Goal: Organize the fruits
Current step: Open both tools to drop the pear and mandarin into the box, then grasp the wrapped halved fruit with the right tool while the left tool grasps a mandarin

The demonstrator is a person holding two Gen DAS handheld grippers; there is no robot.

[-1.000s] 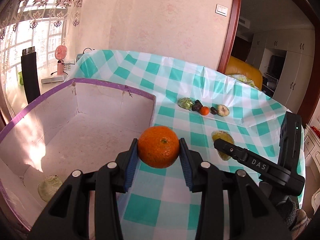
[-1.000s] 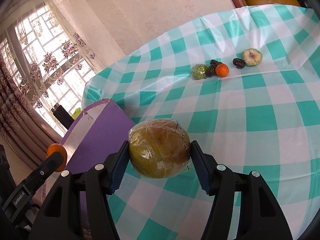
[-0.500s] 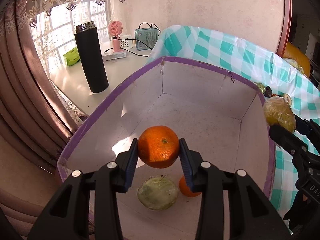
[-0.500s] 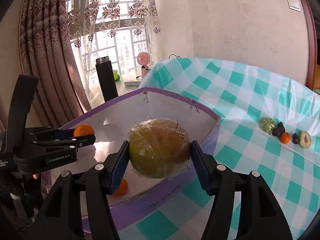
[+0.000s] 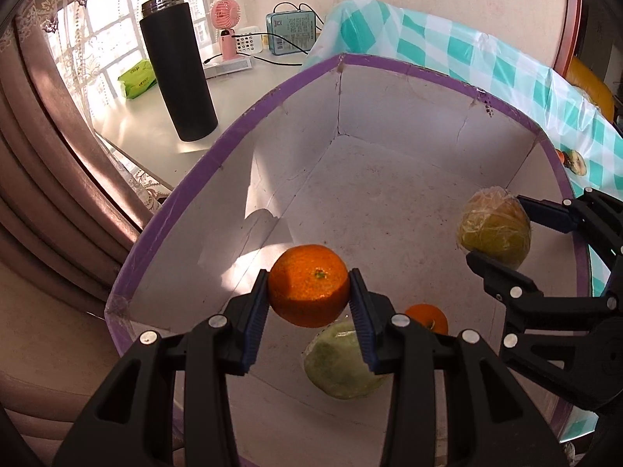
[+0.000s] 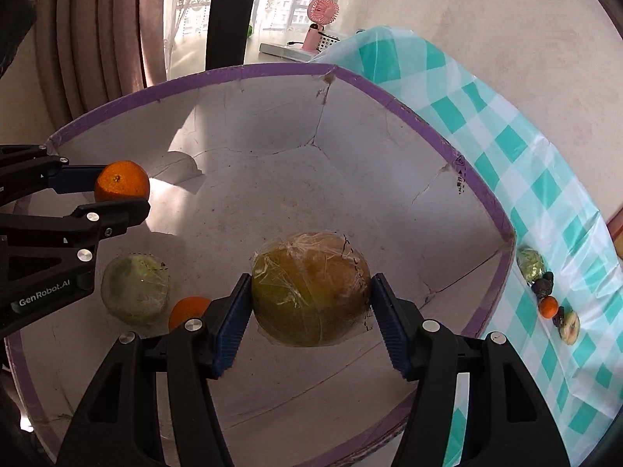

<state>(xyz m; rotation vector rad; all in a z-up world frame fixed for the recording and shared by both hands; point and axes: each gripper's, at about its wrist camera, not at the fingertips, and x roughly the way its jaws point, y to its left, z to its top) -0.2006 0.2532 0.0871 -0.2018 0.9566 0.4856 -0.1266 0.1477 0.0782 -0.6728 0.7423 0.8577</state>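
The left gripper [image 5: 309, 303] pinches an orange [image 5: 308, 285] between its blue pads. The right gripper [image 6: 309, 313] pinches a big yellow-green fruit wrapped in plastic film [image 6: 310, 288]. Both fruits hang in the air over the inside of a white box with a purple rim [image 5: 389, 210].

Right under the left gripper, on the box floor, lie a pale green wrapped fruit [image 5: 340, 362] and a small orange [image 5: 427, 317], close together. Past the box, to the right of the right gripper, a few more little fruits [image 6: 549, 295] wait in a row on the checked worktop [image 6: 545, 179].

If the orange drops from this high, I think it could hit the two fruits below and bump or bruise them. The film on the big fruit looks slippery, so it might slide out early. The two grippers are near each other and could knock together.
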